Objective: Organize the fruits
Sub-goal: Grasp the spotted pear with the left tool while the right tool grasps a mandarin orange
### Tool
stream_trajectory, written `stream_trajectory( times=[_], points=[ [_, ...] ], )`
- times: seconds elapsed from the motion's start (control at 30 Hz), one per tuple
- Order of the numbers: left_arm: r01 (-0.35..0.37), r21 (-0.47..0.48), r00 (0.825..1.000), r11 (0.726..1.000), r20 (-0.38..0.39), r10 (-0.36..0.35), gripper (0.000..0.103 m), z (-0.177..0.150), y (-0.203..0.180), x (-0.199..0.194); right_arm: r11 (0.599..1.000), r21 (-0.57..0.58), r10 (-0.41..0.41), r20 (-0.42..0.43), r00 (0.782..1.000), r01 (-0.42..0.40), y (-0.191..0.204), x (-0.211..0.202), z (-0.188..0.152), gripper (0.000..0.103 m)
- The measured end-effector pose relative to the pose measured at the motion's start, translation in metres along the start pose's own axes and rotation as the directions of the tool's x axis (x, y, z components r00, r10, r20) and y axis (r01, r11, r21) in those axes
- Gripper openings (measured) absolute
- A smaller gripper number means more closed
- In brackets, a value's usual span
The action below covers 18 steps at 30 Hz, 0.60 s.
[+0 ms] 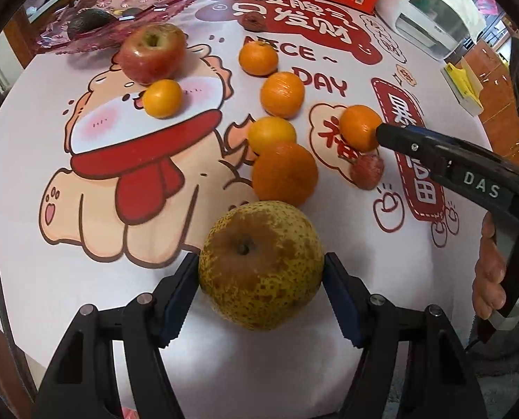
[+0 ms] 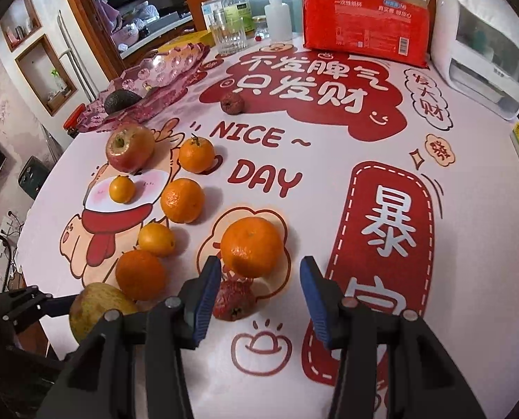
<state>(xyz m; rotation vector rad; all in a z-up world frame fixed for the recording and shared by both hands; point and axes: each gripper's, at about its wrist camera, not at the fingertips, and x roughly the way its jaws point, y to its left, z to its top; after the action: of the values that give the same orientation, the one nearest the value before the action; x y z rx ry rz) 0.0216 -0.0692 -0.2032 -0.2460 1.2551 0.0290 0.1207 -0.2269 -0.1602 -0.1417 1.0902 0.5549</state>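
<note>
My left gripper [image 1: 261, 272] is shut on a speckled yellow-brown pear [image 1: 261, 265] near the table's front edge; the pear also shows in the right wrist view [image 2: 99, 305]. My right gripper [image 2: 261, 279] is open just short of an orange [image 2: 251, 246], its jaws apart on either side, over a wrinkled red fruit [image 2: 233, 302]. In the left wrist view that gripper [image 1: 381, 132] reaches in from the right beside the same orange [image 1: 360, 126]. Several more oranges [image 1: 284, 173] and a red apple [image 1: 152, 52] lie on the printed tablecloth.
A pink glass fruit tray [image 2: 154, 80] with an avocado [image 2: 119, 100] stands at the back left. A dried red fruit [image 2: 232, 102] lies mid-table. A red package [image 2: 366, 17], bottles [image 2: 236, 10] and a white appliance [image 2: 483, 45] line the far edge.
</note>
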Motion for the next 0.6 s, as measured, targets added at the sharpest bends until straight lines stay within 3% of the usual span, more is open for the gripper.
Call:
stream_trajectory(
  times=[0.13, 0.3, 0.53, 0.6],
  points=[
    [-0.007, 0.003, 1.000, 1.000, 0.000, 0.007, 0.069, 0.002, 0.001, 0.000, 1.000, 0.007, 0.008, -0.033, 0.999, -0.008, -0.001, 0.013, 0.003, 0.047],
    [-0.013, 0.000, 1.000, 1.000, 0.002, 0.013, 0.069, 0.003, 0.005, -0.001, 1.000, 0.010, 0.029, -0.051, 0.998, -0.029, 0.002, 0.025, 0.006, 0.055],
    [-0.017, -0.007, 1.000, 1.000, 0.003, 0.017, 0.069, 0.004, 0.008, 0.000, 0.999, -0.011, 0.042, -0.073, 0.996, -0.042, 0.012, 0.037, 0.010, 0.055],
    [-0.021, -0.011, 1.000, 1.000, 0.002, 0.021, 0.069, 0.004, 0.009, 0.000, 0.999, -0.018, 0.048, -0.077, 0.996, -0.050, 0.015, 0.039, 0.011, 0.044]
  ],
)
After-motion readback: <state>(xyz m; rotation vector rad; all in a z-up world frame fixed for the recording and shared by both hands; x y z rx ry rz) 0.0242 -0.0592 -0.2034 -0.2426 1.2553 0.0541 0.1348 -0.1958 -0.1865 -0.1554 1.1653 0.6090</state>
